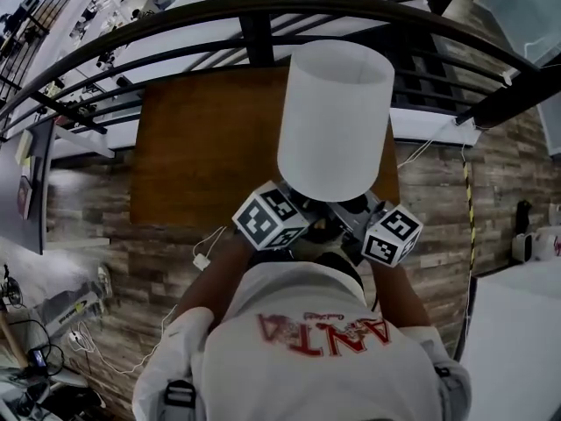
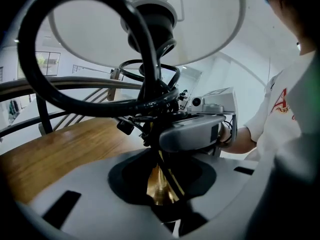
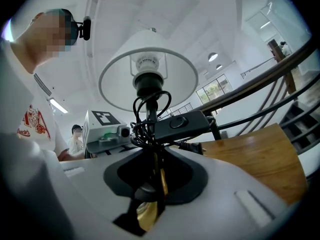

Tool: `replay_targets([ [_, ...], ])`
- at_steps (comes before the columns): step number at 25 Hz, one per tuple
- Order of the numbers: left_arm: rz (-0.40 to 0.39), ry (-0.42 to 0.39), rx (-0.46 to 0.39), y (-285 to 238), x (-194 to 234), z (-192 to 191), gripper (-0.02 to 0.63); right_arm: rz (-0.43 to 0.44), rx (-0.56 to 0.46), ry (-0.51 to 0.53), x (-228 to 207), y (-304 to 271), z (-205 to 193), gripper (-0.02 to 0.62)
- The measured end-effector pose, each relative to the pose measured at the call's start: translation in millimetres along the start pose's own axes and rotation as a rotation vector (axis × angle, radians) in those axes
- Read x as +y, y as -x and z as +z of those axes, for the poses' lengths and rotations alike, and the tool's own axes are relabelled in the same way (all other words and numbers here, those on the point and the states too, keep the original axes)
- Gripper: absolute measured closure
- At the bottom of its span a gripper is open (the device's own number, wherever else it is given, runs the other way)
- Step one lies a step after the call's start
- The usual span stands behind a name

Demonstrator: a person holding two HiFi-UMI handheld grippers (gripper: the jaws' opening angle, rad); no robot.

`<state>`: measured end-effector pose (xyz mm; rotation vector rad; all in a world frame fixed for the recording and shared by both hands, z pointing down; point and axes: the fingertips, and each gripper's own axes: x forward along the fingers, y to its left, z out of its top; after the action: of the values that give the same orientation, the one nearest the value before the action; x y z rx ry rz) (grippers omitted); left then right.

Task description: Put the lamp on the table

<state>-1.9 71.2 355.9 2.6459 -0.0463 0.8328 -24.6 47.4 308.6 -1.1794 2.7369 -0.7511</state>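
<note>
The lamp has a white drum shade (image 1: 336, 117), a brass stem (image 2: 160, 184) and a black cord (image 2: 75, 99) coiled round the stem, with a switch box (image 3: 180, 125) on it. I hold it upright at chest height in front of the wooden table (image 1: 202, 147), its shade over the table's near right part. My left gripper (image 1: 305, 219) and my right gripper (image 1: 349, 219) are both shut on the stem from opposite sides, just under the shade. Each gripper view has the brass stem (image 3: 161, 181) between the jaws and the other gripper behind it.
A curved black railing (image 1: 263, 11) runs behind the table, with a drop to a lower floor beyond it. A white cable with a plug (image 1: 203, 260) lies on the plank floor at my left. A grey desk (image 1: 26, 182) stands far left, a white surface (image 1: 517, 340) at right.
</note>
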Motion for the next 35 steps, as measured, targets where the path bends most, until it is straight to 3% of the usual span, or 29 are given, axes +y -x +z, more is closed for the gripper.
replay_targets([
  [9,0.002,0.044,-0.014,-13,53,18,0.491,0.013,0.021,-0.019,-46,-31,15,0.509],
  [24,0.145,0.166,-0.074,-106,96,86,0.492,0.179,0.115,0.006,-153,3,48,0.509],
  [35,0.126,0.156,-0.063,-123,124,88,0.494,0.147,0.087,-0.033,-186,-8,47,0.509],
])
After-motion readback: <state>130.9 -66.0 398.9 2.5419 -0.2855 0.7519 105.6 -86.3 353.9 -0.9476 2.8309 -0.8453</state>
